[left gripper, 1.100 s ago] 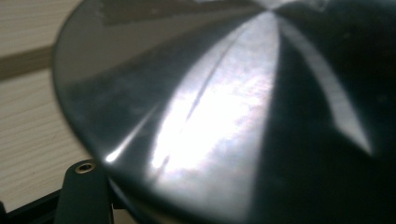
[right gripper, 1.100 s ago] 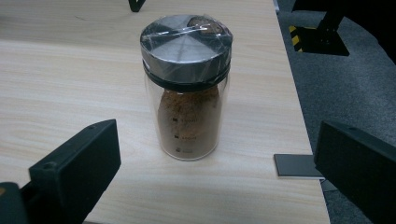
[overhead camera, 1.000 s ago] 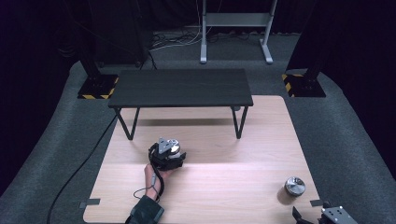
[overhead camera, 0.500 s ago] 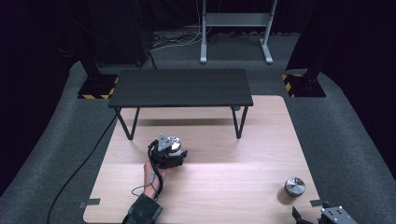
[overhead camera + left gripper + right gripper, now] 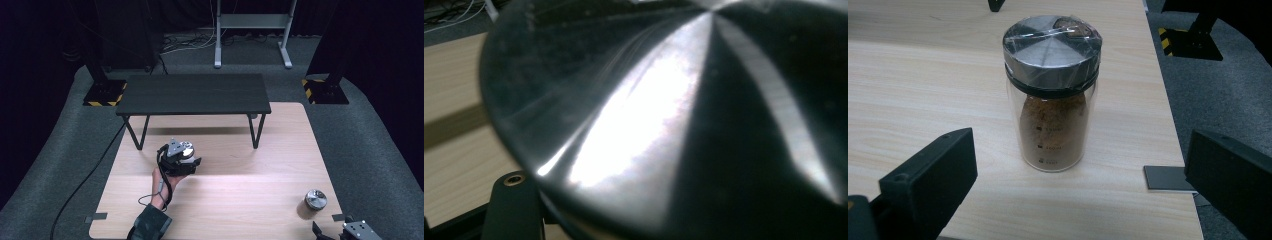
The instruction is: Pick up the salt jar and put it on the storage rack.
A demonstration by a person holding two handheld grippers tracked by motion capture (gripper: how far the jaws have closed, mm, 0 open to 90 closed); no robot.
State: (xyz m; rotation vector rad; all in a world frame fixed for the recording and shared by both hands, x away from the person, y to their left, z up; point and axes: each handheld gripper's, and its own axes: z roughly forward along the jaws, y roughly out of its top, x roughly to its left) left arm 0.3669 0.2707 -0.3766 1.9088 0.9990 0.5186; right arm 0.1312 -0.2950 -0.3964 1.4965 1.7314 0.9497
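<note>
The left gripper [image 5: 181,159], centre-left of the high view, has its jaws closed on a metal-lidded jar [image 5: 186,150], probably carrying it. The right gripper [image 5: 345,231], jaws wide and empty, faces the second jar [image 5: 1051,95], lower right; next comes a careful approach around it.

The right claw [image 5: 334,233] is cut off by the bottom edge.

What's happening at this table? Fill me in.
A person works at a wooden table with a gripper in each hand. The left gripper is shut on a jar with a shiny metal lid, held over the table in front of a low black shelf. A second jar, glass with brown powder and a metal lid, stands upright near the table's right front corner. The right gripper waits just short of it, jaws open and not touching.
</note>
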